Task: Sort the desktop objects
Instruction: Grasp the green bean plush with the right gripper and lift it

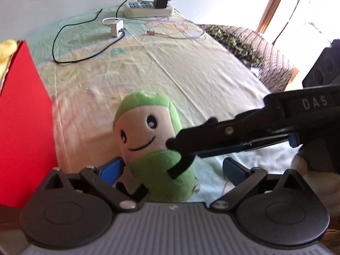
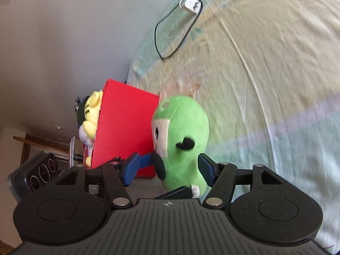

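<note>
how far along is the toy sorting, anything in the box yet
Done: a yellow striped plush already sits in the red box. In hand: the green plush stands on the sheet beside the box, with the right tool around its lower body and the left tool open around it too; a firm grip is unclear. Left: lifting it into the box. The chargers and cables lie untouched.

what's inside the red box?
In the right wrist view, a yellow striped plush pokes out of the red box at its open top, with something white below it. The box wall hides the rest of the contents.
</note>
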Demonstrator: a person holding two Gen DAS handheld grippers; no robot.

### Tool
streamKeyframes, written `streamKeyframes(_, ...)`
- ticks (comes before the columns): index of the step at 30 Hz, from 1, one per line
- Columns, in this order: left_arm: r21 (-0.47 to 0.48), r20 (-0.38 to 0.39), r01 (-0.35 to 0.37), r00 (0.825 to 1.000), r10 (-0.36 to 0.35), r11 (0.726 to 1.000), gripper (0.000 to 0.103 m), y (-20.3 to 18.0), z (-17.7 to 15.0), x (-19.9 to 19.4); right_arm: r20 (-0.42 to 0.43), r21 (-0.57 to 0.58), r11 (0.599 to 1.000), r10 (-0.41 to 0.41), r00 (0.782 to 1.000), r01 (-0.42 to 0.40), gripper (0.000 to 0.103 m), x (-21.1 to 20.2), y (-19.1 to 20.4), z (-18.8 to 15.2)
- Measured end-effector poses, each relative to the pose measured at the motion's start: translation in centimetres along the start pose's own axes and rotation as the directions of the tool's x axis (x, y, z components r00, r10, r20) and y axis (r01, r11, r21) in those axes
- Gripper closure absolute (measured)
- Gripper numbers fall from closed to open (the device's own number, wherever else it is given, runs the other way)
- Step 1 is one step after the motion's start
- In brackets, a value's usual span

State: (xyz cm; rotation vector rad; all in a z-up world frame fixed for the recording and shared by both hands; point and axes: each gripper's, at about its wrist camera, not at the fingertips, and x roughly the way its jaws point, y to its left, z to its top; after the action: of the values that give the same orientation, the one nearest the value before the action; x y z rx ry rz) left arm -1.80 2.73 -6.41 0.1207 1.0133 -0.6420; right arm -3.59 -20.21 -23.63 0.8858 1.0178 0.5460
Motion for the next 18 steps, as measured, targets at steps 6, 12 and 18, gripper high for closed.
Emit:
streamKeyframes(6,-0.069,-0.006,-0.01,1.0,0.009,0.998,0.004,1.1,1.3,1.7,0.016,0.05,0.998,-0.028,0.999,0.027,0.036,1.7,-0.7,0.7)
streamKeyframes(12,-0.129,-0.053,-0.018,0.999,0.012,0.992,0.008,2.0,1.9,3.7,-0.006,0.088,0.995,-0.045,0.999,0.045,0.038,3.4,-1.3,0.8)
streamKeyframes(18,-0.149,-0.078,-0.047,0.996,0.035,0.988,0.011,2.2,2.0,4.1,-0.02,0.212,0.977,0.006,1.0,-0.002,0.038,4.0,-2.9,0.6)
